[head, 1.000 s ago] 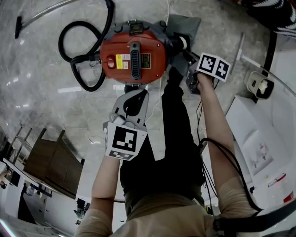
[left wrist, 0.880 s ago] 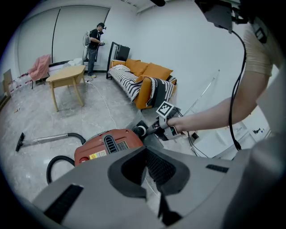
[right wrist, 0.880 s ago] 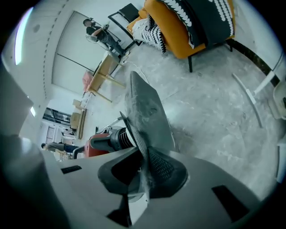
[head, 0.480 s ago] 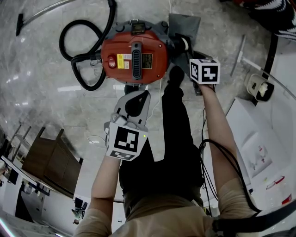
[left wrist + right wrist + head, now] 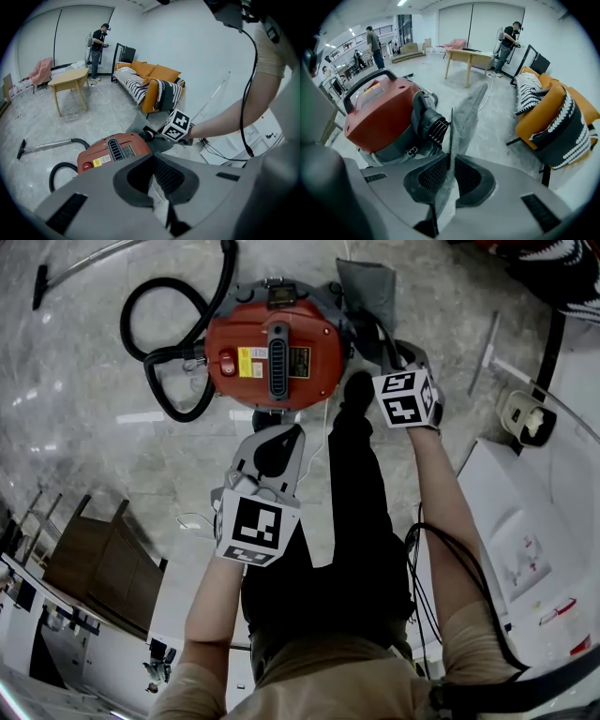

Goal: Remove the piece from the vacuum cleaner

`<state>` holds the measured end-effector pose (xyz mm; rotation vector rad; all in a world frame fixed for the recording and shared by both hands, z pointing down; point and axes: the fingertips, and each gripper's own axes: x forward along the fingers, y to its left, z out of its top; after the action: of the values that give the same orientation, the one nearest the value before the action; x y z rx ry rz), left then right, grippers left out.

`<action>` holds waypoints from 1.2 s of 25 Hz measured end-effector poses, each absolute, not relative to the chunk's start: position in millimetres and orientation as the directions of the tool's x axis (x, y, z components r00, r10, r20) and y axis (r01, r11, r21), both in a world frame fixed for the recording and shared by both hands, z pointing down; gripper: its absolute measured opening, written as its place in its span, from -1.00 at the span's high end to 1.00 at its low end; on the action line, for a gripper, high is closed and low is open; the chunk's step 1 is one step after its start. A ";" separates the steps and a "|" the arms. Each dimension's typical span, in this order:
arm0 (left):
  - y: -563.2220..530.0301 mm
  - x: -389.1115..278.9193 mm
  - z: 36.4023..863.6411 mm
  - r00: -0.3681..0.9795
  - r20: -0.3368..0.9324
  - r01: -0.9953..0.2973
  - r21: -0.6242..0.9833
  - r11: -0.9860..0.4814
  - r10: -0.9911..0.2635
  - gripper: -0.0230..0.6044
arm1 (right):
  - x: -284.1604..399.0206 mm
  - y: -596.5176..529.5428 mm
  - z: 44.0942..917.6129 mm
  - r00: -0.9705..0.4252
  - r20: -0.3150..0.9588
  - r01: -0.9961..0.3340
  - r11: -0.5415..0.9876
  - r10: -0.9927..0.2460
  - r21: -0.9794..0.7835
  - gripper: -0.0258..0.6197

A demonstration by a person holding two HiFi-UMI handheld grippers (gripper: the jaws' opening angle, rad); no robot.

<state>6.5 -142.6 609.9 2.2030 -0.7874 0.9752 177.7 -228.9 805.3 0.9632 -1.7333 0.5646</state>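
Note:
The red vacuum cleaner (image 5: 272, 357) stands on the floor, its black hose (image 5: 155, 357) coiled at its left. A grey cloth-like piece (image 5: 364, 285) hangs at the black outlet on its right side (image 5: 429, 124). My right gripper (image 5: 389, 357) is shut on the edge of this piece (image 5: 464, 119), which runs up between the pads; its jaws have just been closing a little. My left gripper (image 5: 274, 427) hovers in front of the vacuum (image 5: 112, 152), apart from it, jaws together (image 5: 152, 161) with nothing between them.
A metal wand (image 5: 84, 263) lies on the floor at the far left. The person's dark leg and shoe (image 5: 356, 399) stand right beside the vacuum. White furniture (image 5: 525, 512) borders the right side. An orange sofa (image 5: 548, 117), a wooden table (image 5: 468, 58) and people stand further off.
The right gripper has rolled, so its marker cube now faces another way and sits lower and further left. The outlet by the grey piece is now hidden. The left gripper has kept still.

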 end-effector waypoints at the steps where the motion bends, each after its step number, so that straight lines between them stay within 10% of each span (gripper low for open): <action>1: -142.7 7.2 609.4 0.556 0.785 -0.711 0.279 -0.646 -0.273 0.92 | 178.8 -228.5 805.7 -0.150 0.929 -0.825 0.561 -0.338 0.071 0.79; 30: -142.4 10.1 613.0 0.567 0.780 -0.706 0.294 -0.644 -0.264 0.92 | 187.0 -232.7 811.1 -0.439 0.866 -0.881 -0.073 -0.240 -0.467 0.78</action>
<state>10.1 -142.4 613.0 2.2012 -0.7729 0.9602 187.0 -232.7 811.1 1.2104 -1.6691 1.5495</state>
